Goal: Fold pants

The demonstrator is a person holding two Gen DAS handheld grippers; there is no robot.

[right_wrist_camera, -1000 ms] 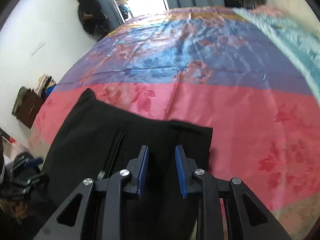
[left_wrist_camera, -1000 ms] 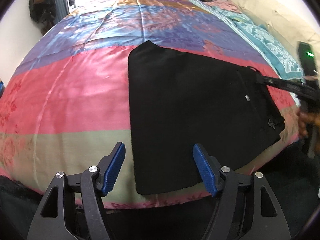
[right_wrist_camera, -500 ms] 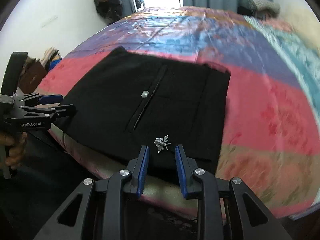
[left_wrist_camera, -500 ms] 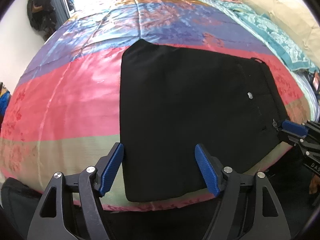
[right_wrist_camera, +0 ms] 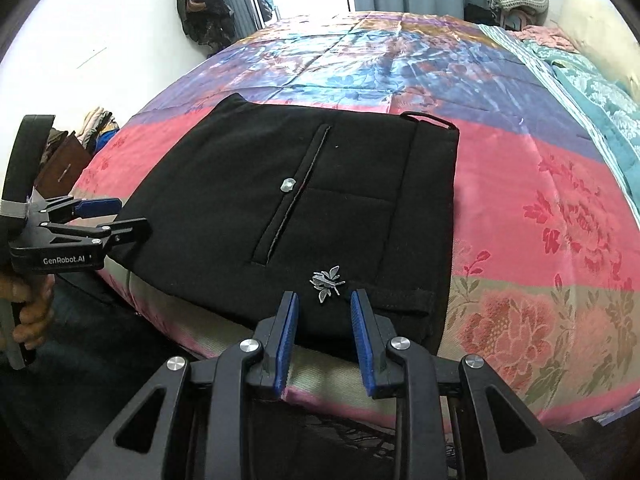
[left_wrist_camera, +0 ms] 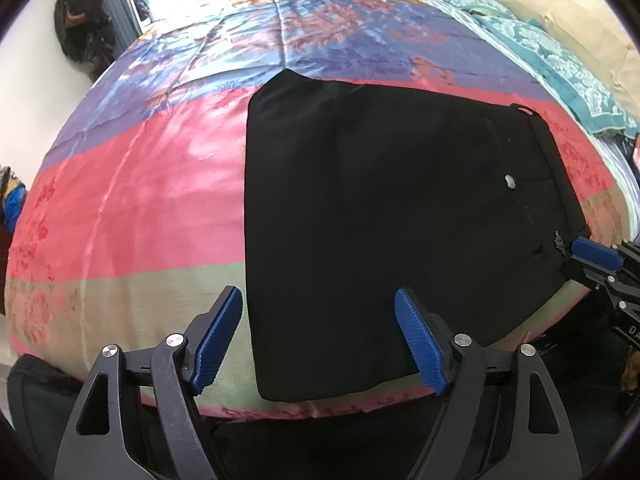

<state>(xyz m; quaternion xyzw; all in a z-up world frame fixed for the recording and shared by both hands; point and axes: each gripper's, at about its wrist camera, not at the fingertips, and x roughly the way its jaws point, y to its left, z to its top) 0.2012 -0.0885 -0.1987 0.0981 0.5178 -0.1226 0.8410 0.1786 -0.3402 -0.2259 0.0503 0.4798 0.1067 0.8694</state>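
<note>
The black pants (left_wrist_camera: 380, 208) lie folded into a flat rectangle near the front edge of the bed (left_wrist_camera: 132, 200). In the right wrist view the pants (right_wrist_camera: 320, 200) show a back pocket slit, a silver button and a small silver insect emblem (right_wrist_camera: 326, 282). My left gripper (left_wrist_camera: 320, 336) is wide open and empty, just off the folded end at the bed edge; it also shows in the right wrist view (right_wrist_camera: 116, 216). My right gripper (right_wrist_camera: 324, 312) is partly open and empty, just short of the waistband corner; it also shows in the left wrist view (left_wrist_camera: 588, 258).
The bed has a satin cover in pink, purple and blue bands. A teal patterned blanket (left_wrist_camera: 560, 60) and a cream pillow (left_wrist_camera: 580, 12) lie along the right side. Dark clothes (right_wrist_camera: 200, 4) hang on the wall by a bright doorway. Piled items (right_wrist_camera: 76, 140) stand left of the bed.
My right gripper has pulled back from over the pants to the bed's front edge, empty throughout. My left gripper has moved slightly closer and stays open. The pants lie still.
</note>
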